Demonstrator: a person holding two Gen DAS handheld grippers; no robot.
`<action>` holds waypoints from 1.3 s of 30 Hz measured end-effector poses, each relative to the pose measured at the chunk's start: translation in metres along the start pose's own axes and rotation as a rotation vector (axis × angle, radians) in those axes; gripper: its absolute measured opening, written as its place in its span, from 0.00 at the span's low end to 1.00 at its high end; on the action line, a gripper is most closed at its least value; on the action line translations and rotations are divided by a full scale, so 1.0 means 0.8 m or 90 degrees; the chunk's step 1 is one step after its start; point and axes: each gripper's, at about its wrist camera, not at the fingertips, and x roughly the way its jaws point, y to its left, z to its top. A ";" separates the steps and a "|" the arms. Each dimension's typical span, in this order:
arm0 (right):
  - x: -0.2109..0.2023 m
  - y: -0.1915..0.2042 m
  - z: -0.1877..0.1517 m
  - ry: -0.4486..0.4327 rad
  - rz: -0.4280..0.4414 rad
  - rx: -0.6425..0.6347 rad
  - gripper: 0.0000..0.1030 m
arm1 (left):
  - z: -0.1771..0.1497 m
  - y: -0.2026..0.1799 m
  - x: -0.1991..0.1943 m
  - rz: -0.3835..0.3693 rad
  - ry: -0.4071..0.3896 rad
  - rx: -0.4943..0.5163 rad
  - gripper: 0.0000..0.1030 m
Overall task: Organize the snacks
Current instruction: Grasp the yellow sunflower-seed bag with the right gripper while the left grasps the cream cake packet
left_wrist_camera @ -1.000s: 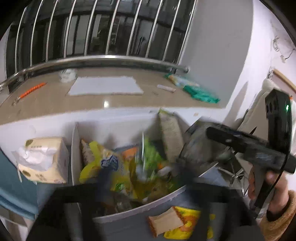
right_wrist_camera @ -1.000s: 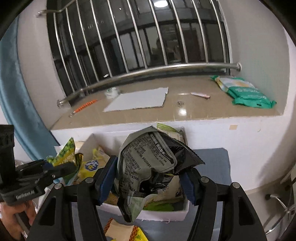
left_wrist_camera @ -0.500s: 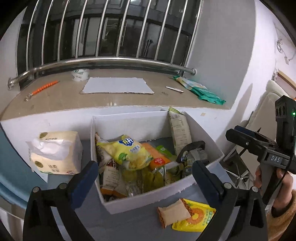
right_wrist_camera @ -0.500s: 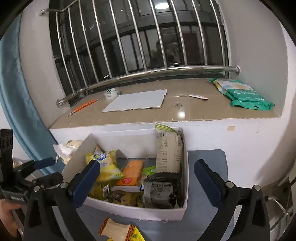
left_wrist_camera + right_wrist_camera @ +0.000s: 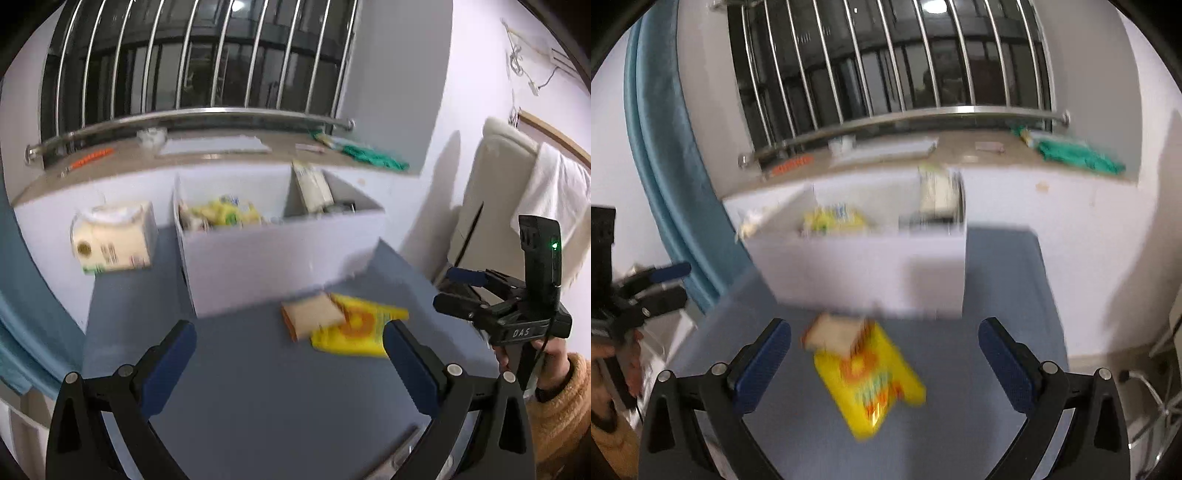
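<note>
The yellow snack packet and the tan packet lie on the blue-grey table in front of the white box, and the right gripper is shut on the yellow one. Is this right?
Not quite. The right gripper is open and holds nothing, as the right wrist view shows. The yellow snack packet and the tan packet do lie on the blue-grey table in front of the white box.

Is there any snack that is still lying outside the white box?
Yes. A tan packet and a yellow packet lie on the blue mat before the box, the tan one overlapping the yellow one.
</note>
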 end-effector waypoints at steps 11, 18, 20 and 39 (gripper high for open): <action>0.043 0.033 -0.037 0.081 -0.021 -0.163 1.00 | -0.041 -0.017 -0.016 -0.013 0.024 -0.002 1.00; 0.111 0.042 -0.022 0.182 0.001 -0.298 1.00 | -0.049 -0.012 -0.022 -0.013 0.032 -0.006 1.00; 0.122 0.039 -0.017 0.204 0.013 -0.304 1.00 | -0.051 -0.009 -0.022 -0.012 0.033 -0.010 1.00; 0.109 0.014 -0.035 0.244 0.065 -0.260 0.45 | -0.048 -0.012 0.005 -0.010 0.063 -0.001 1.00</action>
